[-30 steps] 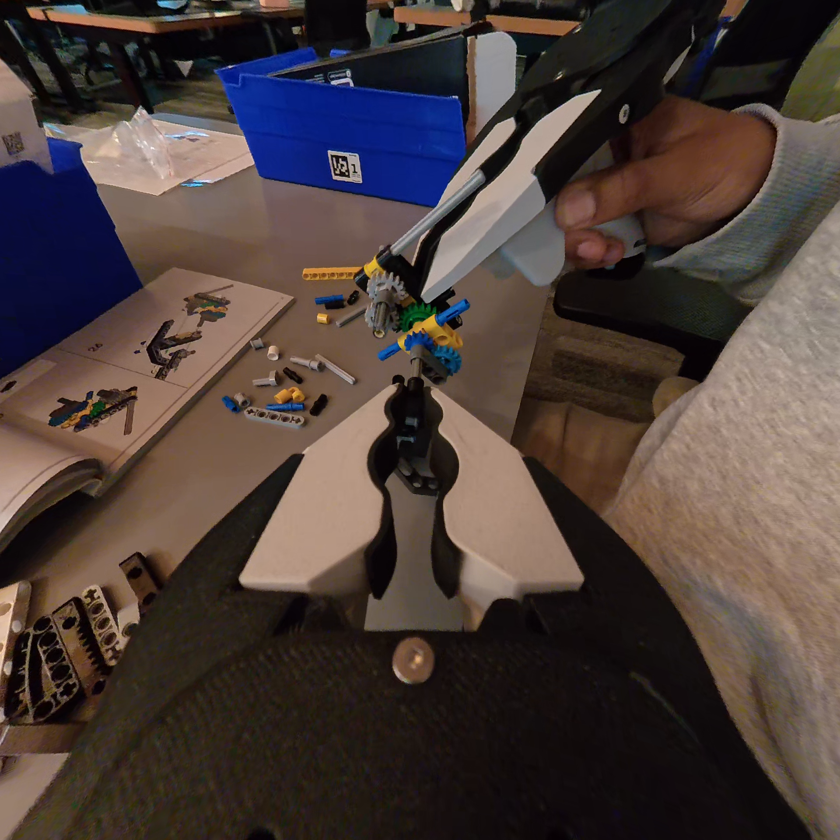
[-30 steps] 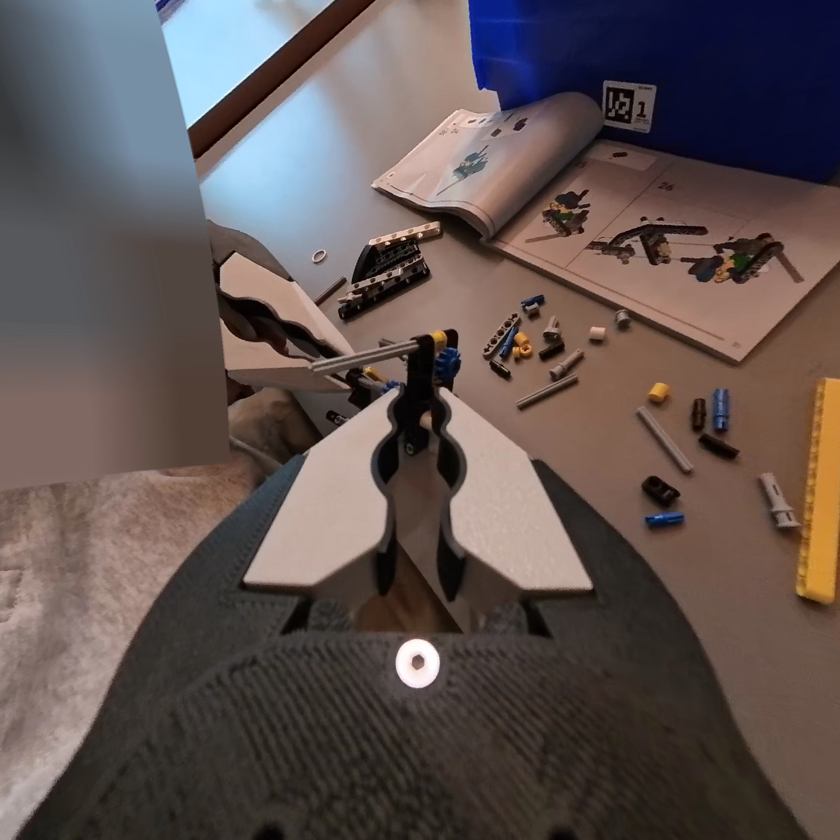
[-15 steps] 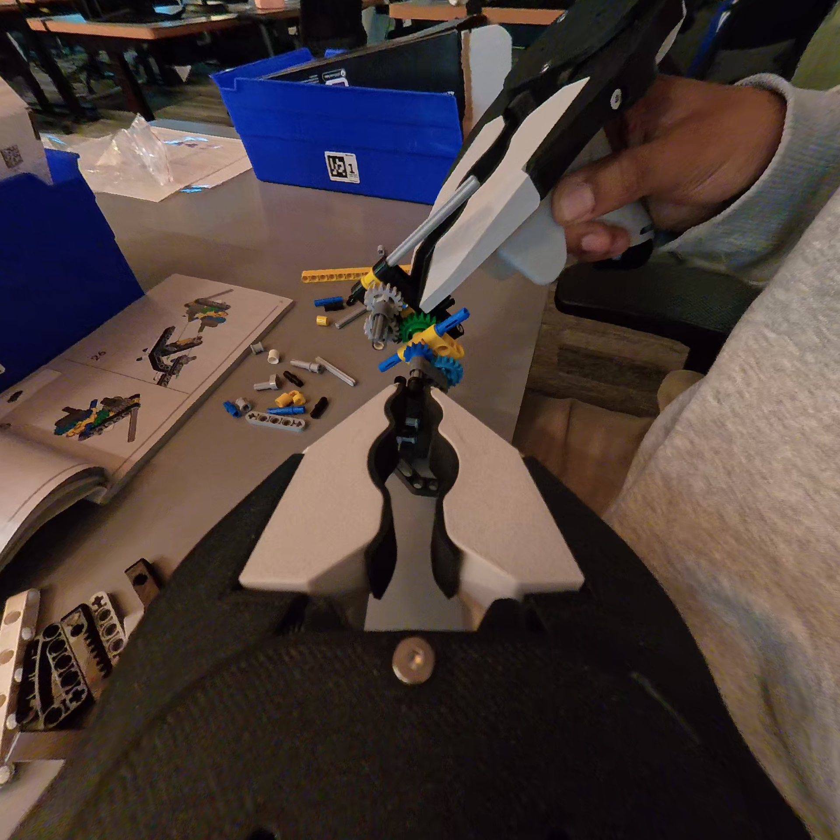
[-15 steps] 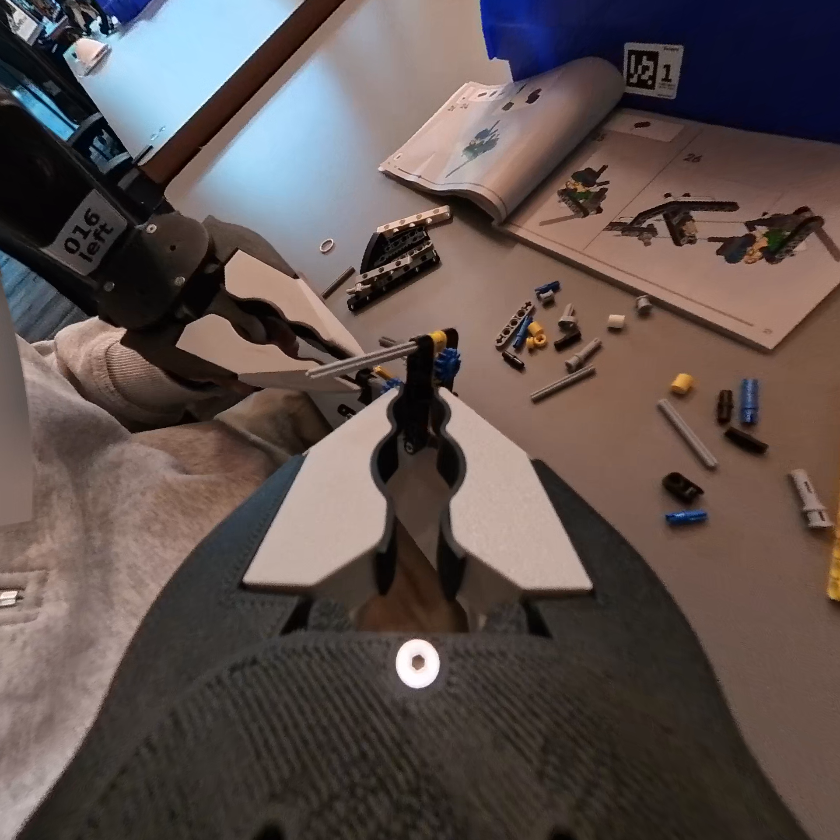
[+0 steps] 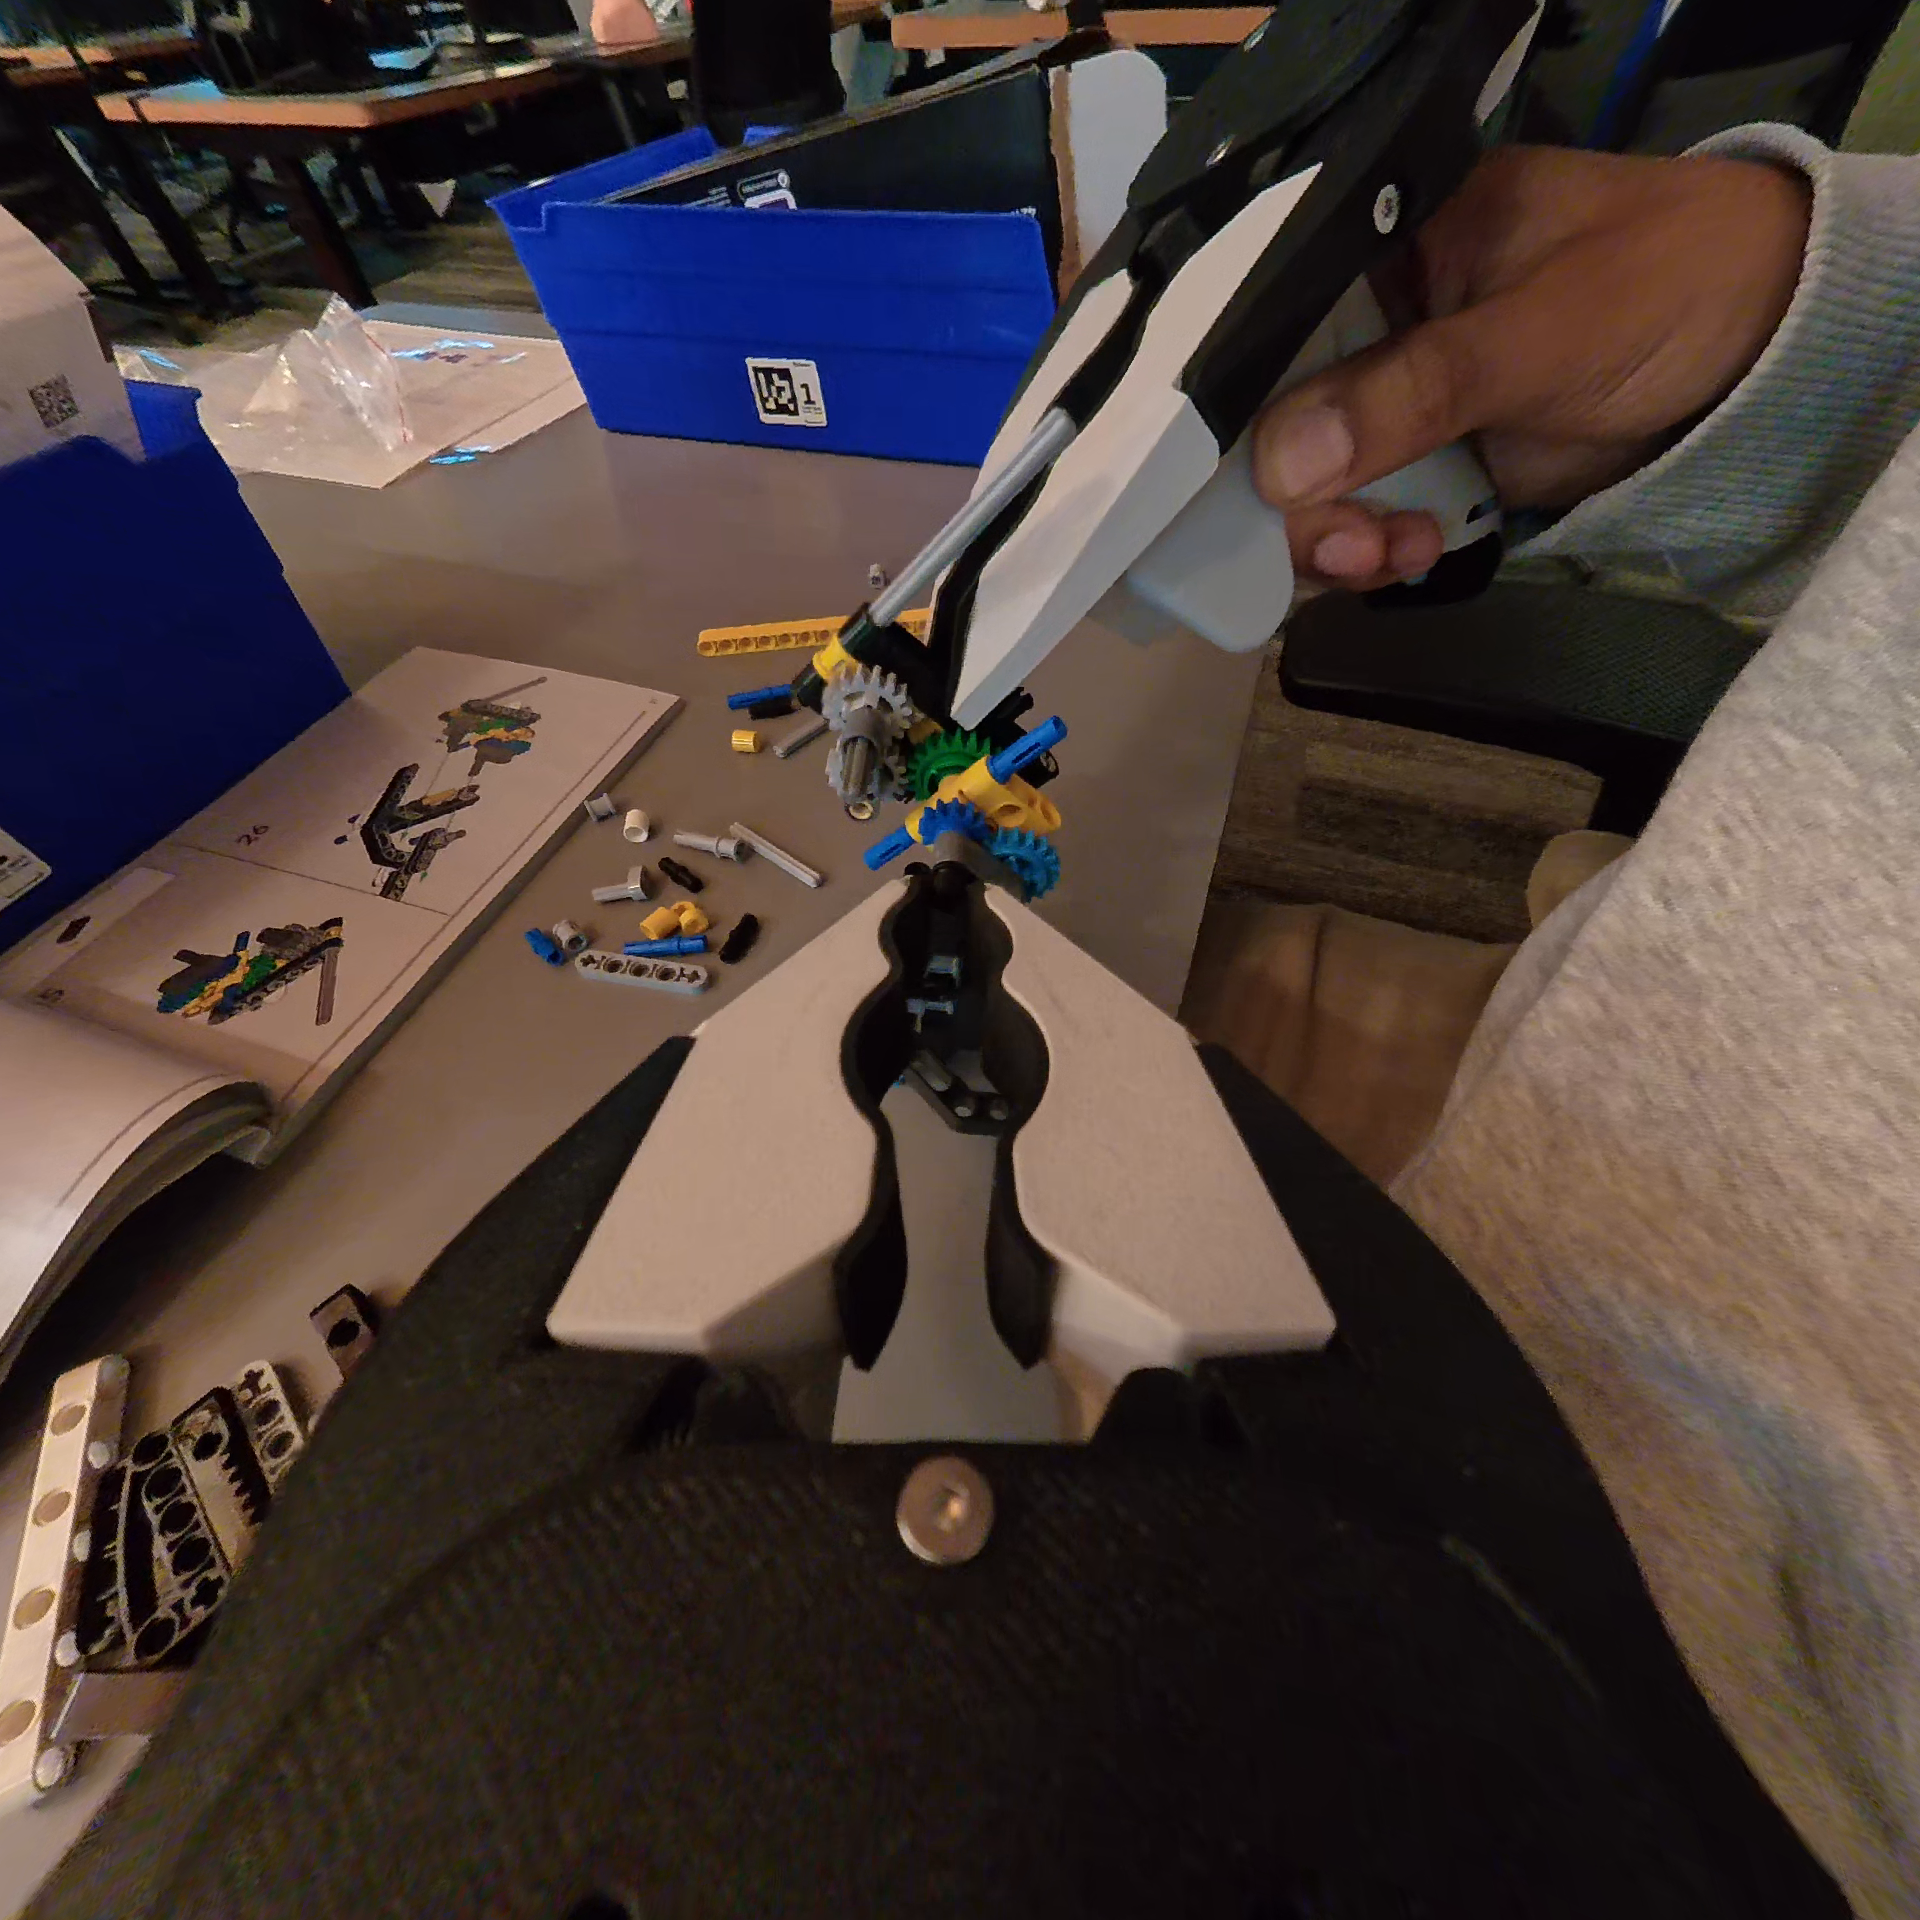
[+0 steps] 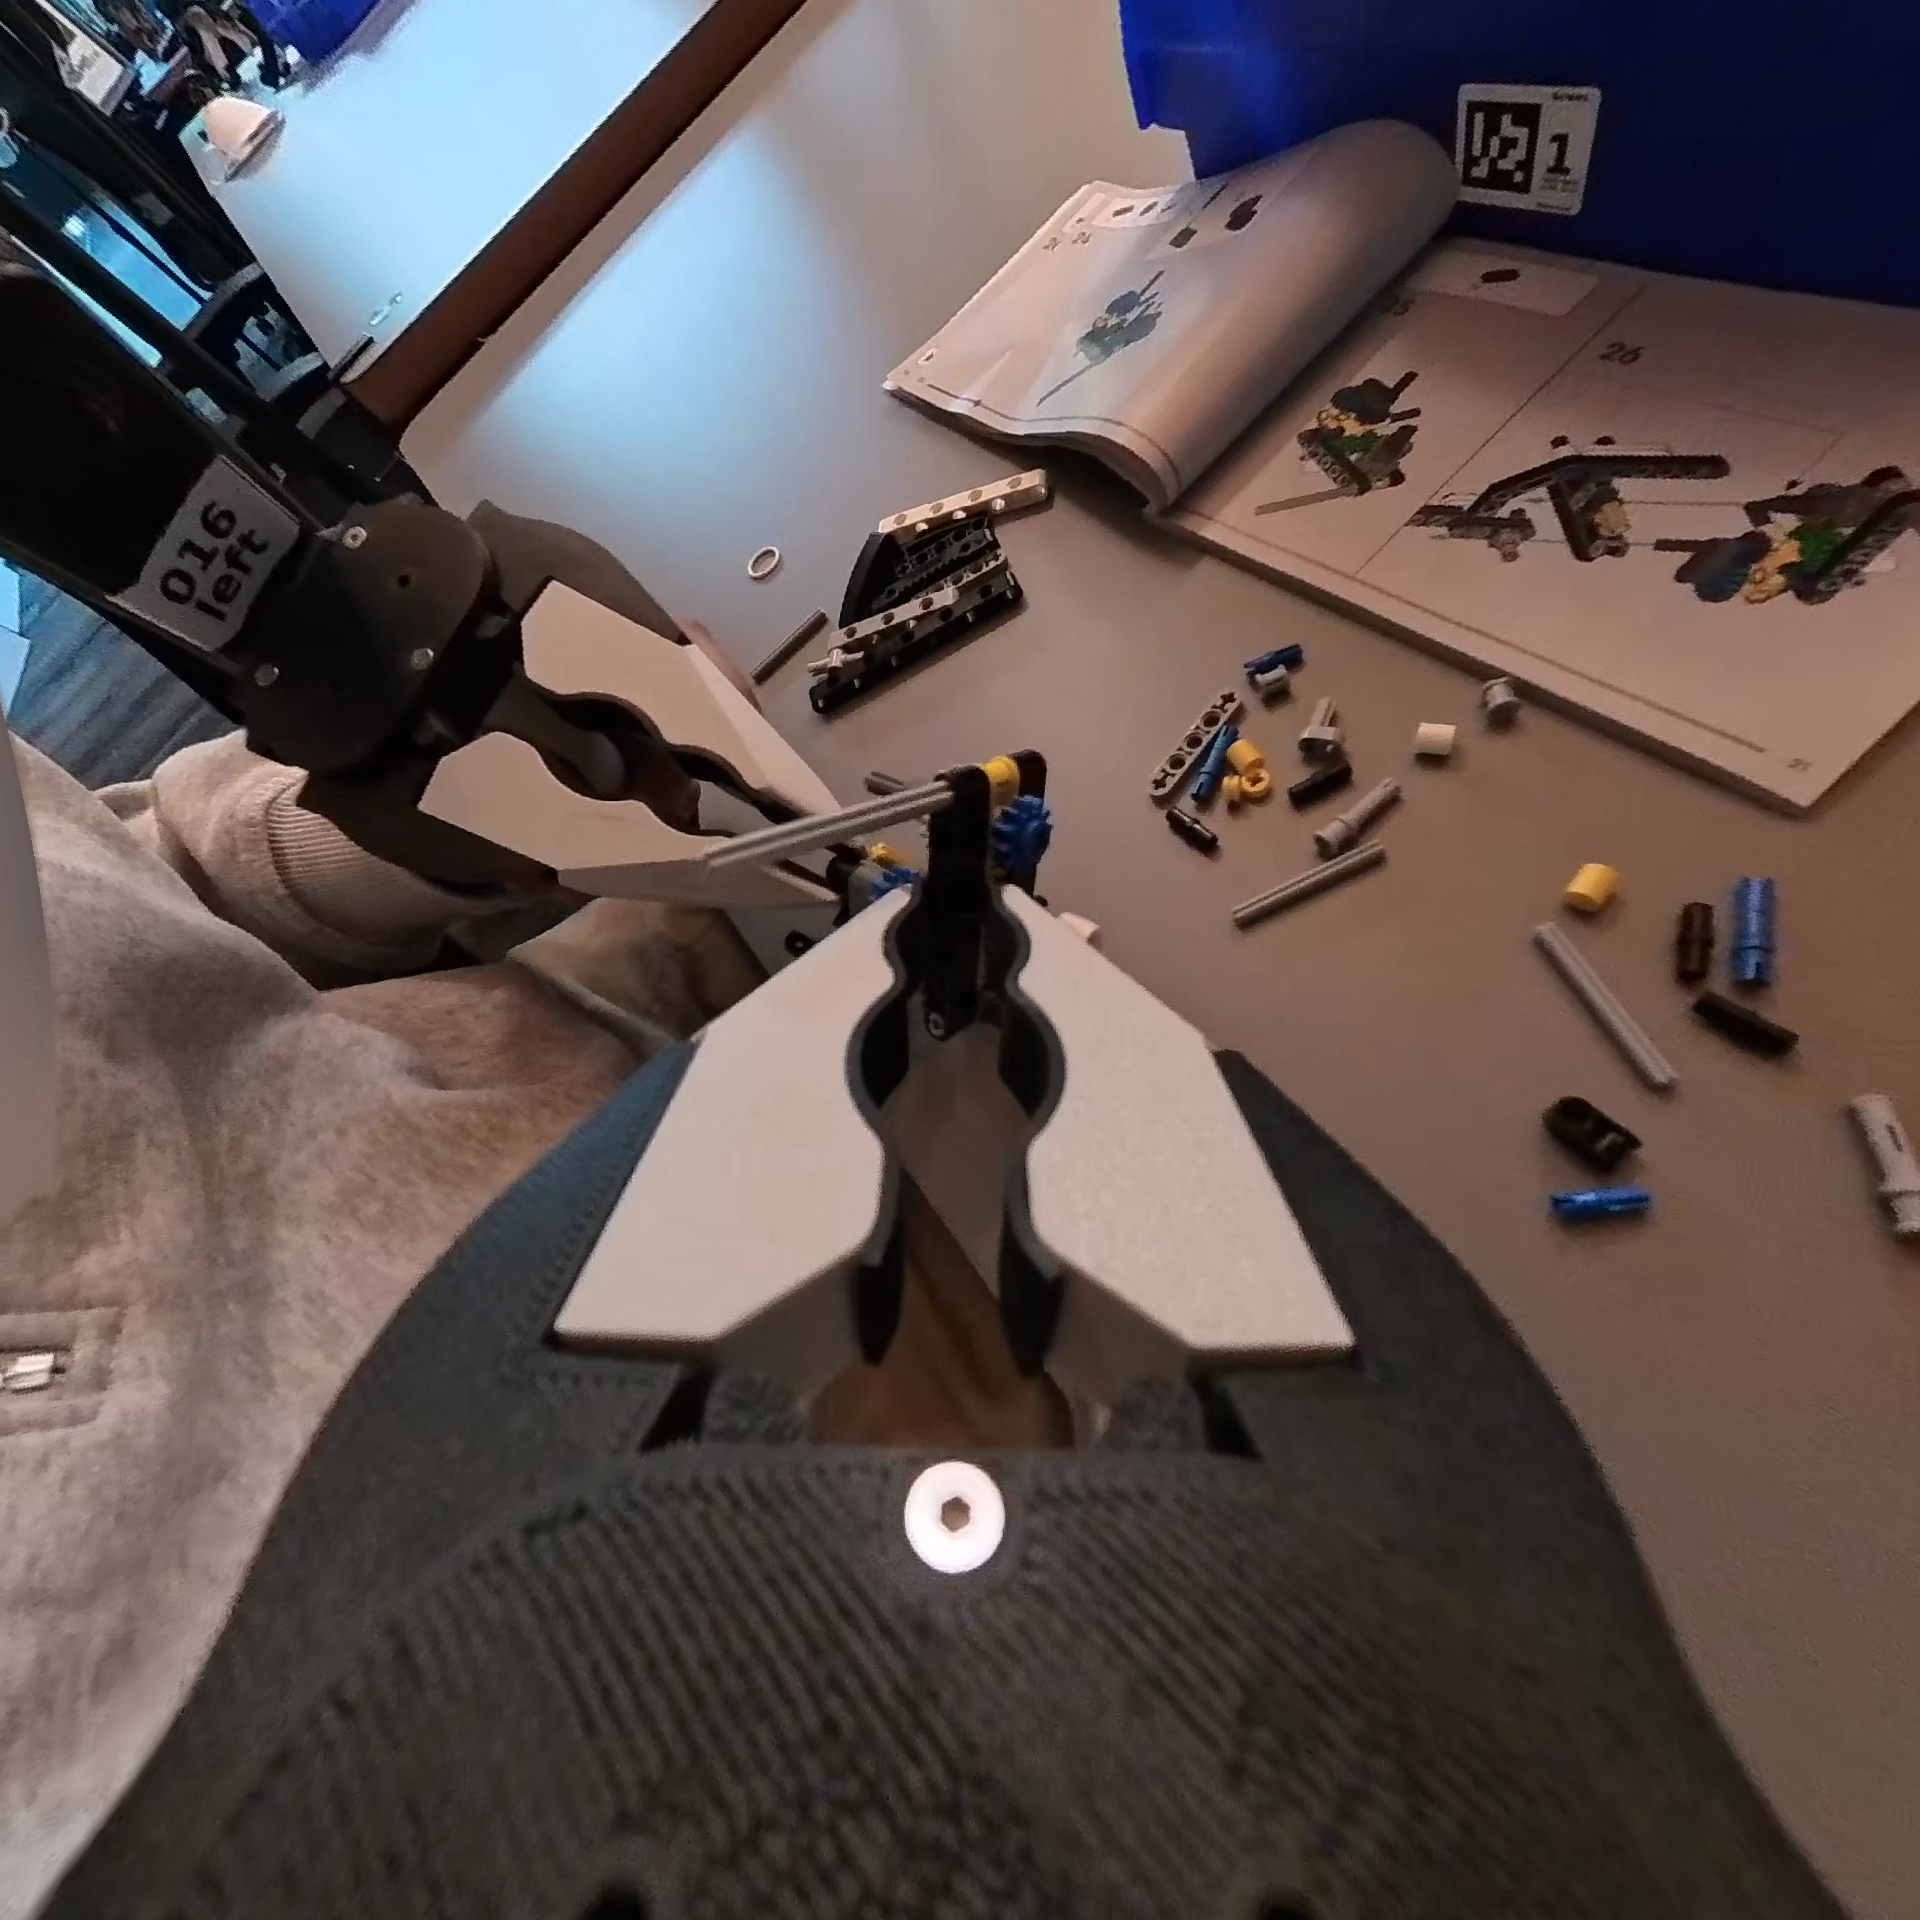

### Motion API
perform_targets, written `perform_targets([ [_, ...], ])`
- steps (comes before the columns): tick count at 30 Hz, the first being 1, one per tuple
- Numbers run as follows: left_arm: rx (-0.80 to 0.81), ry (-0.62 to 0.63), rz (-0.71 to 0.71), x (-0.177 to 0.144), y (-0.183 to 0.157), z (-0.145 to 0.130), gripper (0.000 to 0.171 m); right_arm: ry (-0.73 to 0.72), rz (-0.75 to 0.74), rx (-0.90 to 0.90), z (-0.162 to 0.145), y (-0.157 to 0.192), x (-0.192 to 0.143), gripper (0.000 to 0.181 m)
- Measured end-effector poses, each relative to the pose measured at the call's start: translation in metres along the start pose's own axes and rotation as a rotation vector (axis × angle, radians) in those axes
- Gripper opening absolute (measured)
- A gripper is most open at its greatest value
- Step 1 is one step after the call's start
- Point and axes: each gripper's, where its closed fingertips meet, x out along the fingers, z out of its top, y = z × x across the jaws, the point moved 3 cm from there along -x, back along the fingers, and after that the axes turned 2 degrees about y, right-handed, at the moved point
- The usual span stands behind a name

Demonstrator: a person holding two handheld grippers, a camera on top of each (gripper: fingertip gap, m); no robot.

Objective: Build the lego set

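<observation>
A small lego gear assembly (image 5: 940,774) with grey, green and blue gears, yellow connectors and a long grey axle (image 5: 966,509) is held in the air between both grippers, above the near table edge. My left gripper (image 5: 945,888) is shut on a black part at the assembly's lower end. My right gripper (image 5: 951,696) comes in from the upper right and is shut on a black beam (image 6: 961,852) at the assembly's other end. In the right wrist view my right gripper (image 6: 961,909) shows closed on that beam, with the left gripper (image 6: 826,868) at the left.
Several loose pins, axles and connectors (image 5: 665,914) lie on the grey table (image 5: 540,540) beside an open instruction booklet (image 5: 364,831). A black-and-white sub-assembly (image 5: 156,1538) sits at the near left. A yellow beam (image 5: 769,636) and blue bins (image 5: 810,301) stand farther back. A person's grey sleeve is on the right. My left and right fingertips are right by each other. The black-and-white sub-assembly (image 5: 156,1538) is about 20 cm from both grippers' fingertips. Look for it in the right wrist view (image 6: 935,542) too.
Both grippers keep their hold on the assembly. The pair has shifted only slightly, and the axle end has tilted a little higher.
</observation>
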Motion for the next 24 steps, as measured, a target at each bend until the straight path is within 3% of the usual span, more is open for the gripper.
perform_targets([
  [15, 0.147, -0.034, 0.152, -0.009, 0.015, 0.008, 0.004, -0.152, 0.077, -0.039, 0.010, 0.005, -0.010, 0.027],
  [24, 0.094, -0.055, 0.157, -0.013, 0.022, 0.007, 0.004, -0.198, 0.134, 0.073, -0.001, -0.003, -0.004, 0.030],
])
